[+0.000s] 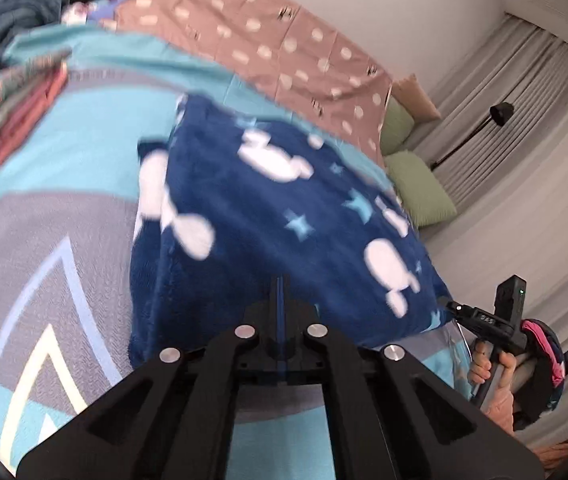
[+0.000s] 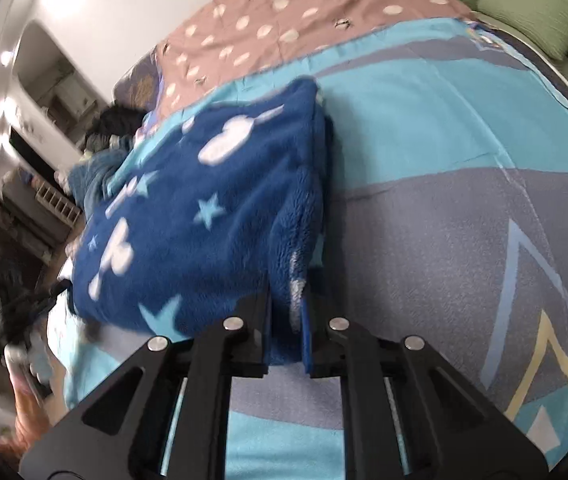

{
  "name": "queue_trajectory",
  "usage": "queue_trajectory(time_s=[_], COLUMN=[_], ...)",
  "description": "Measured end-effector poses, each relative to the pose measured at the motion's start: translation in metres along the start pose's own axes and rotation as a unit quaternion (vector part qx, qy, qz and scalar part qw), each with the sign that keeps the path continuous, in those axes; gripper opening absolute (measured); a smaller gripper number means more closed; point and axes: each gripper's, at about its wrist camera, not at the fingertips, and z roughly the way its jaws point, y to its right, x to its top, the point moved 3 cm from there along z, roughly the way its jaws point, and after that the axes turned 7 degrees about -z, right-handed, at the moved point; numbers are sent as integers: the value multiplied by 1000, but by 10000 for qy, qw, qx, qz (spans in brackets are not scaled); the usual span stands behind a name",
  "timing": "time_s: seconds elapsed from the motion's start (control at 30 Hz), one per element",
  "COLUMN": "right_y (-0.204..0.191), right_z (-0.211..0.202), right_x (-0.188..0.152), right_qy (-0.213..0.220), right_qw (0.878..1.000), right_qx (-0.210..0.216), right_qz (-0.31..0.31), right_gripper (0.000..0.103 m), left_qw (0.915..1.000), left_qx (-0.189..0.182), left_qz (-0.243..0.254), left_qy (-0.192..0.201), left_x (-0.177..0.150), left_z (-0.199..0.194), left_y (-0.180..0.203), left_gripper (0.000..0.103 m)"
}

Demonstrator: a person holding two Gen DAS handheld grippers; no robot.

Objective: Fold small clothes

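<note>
A dark blue fleece garment (image 1: 268,200) with white shapes and pale blue stars lies on the bed, blurred in both views. My left gripper (image 1: 280,296) is shut on its near edge, the fingers pressed together with the fleece pinched between them. In the right wrist view the same fleece garment (image 2: 204,216) spreads to the left. My right gripper (image 2: 288,320) is shut on a thick fold at its near right corner. A hand (image 1: 483,364) holding the right gripper shows at the garment's right edge in the left wrist view.
The bed has a turquoise and grey cover (image 1: 64,168) and a pink dotted sheet (image 1: 268,40) behind it. A stack of folded clothes (image 1: 8,116) sits at the far left, loose clothes (image 1: 8,20) beyond it. Green pillows (image 1: 419,188) lie by the curtains.
</note>
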Motion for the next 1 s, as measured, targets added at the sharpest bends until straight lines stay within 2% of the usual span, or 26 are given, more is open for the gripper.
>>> queue_trajectory(time_s=[0.07,0.13,0.23,0.3,0.33,0.37,0.4,0.5,0.53,0.57,0.63,0.7,0.73,0.87,1.0], right_y=[-4,-3,11,17,18,16,15,5,2,0,-3,-6,-5,5,13], right_z=[-17,-20,3,8,6,5,3,3,4,6,8,8,8,11,15], right_x=[2,-5,-22,-30,-31,-31,-31,-29,-28,-27,-25,-24,-23,-25,-32], right_qy=[218,66,-337,-287,-172,-124,-95,-146,-180,-207,-206,-164,-133,-188,-297], right_qw=[9997,9997,9982,9991,9996,9998,9999,9994,9992,9991,9987,9984,9984,9989,9989], right_qx=[81,7,-389,-304,-244,-184,-138,-172,-171,-162,-232,-312,-338,-323,-286], right_qz=[-83,-249,-308,-66,17,24,2,-249,-311,-340,-392,-446,-441,-282,-215], right_gripper=[10,10,14,23,25,35,46,51,51,54,54,47,46,46,46], left_qw=[9990,9972,9977,9970,9958,9953,9957,9982,9985,9988,9987,9984,9984,9992,9983], left_qx=[84,324,589,763,904,956,909,566,483,353,342,25,22,152,479], left_qz=[303,547,306,115,85,88,83,-171,-237,-334,-371,-520,-496,-261,-317], left_qy=[308,399,167,71,119,148,144,82,51,2,96,231,277,280,63], left_x=[0,-3,-8,-8,-10,-10,-11,-6,-5,-3,-1,0,0,-19,-37], left_z=[-23,-37,-30,-19,-16,-14,-11,-4,-2,1,-2,-16,-21,-32,-20], left_y=[13,14,-11,-31,-38,-42,-46,-53,-53,-53,-51,-48,-45,-39,-59], left_gripper=[0,0,1,34,55,57,57,57,52,36,11,8,8,8,9])
